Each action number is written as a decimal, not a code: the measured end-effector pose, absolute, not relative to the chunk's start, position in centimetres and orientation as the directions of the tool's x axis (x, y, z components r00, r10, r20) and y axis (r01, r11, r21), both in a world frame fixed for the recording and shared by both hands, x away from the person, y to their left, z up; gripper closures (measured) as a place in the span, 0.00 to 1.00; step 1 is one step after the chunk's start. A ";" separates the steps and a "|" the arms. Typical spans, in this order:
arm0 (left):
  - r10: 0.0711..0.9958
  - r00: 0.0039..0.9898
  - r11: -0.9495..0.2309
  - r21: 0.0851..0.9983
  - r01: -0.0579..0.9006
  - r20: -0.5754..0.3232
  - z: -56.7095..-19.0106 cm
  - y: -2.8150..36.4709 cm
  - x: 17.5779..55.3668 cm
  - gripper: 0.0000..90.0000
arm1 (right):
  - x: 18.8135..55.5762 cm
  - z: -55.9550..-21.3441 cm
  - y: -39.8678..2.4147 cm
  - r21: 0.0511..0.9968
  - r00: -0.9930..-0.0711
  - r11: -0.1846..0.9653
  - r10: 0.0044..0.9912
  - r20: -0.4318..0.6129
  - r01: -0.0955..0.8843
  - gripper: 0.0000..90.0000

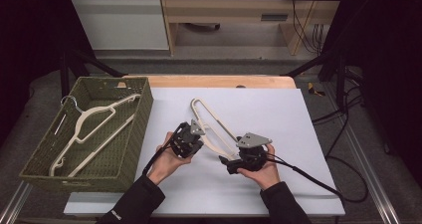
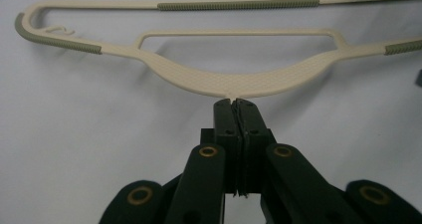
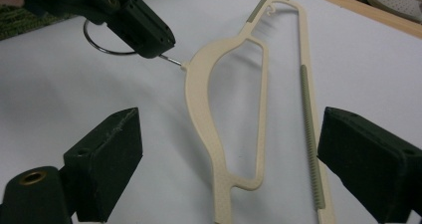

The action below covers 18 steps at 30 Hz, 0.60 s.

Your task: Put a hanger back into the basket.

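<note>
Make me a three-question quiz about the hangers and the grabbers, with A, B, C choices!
1. Where does the second hanger lie?
A. In the green basket
B. On the floor
C. On the wooden shelf

2. What colour is the hanger on the white table?
A. Red
B. Cream with grey-green grip strips
C. Blue

3. How do the two grippers stand?
A. Both wide open
B. Both shut on the hanger
C. The left gripper is shut on the hanger's metal hook, and the right gripper is open

Answers: A, the high view shows it inside the woven basket at the left. B, both gripper views show cream plastic with ribbed grey-green strips. C, the left jaws meet on the wire by the hanger's neck, while the right jaws stand apart on either side of the hanger without touching it.
</note>
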<state>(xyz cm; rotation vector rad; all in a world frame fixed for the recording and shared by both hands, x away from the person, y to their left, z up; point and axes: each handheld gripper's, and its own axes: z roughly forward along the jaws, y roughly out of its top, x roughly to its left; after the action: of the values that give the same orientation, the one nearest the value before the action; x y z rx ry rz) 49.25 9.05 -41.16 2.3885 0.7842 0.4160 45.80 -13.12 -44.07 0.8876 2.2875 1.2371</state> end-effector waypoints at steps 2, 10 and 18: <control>0.616 0.779 -0.663 0.611 0.433 0.116 -40.9 8.9 49.1 0.99 | 46.0 -44.3 -12.8 0.842 -0.724 0.410 0.689 -0.033 0.352 0.15; 0.601 0.787 -0.687 0.593 0.420 0.138 -40.0 8.6 48.8 0.99 | 46.5 -45.0 -11.9 0.823 -0.726 0.461 0.682 -0.088 0.333 0.28; 0.607 0.783 -0.687 0.586 0.430 0.137 -39.6 8.3 48.8 0.99 | 46.9 -45.8 -10.7 0.767 -0.733 0.549 0.662 -0.157 0.332 0.43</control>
<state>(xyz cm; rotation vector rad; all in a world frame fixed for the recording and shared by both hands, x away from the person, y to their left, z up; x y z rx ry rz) 48.81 8.27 -39.64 2.4330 0.7713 0.4362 46.88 -10.68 -45.77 0.8067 2.3561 1.0354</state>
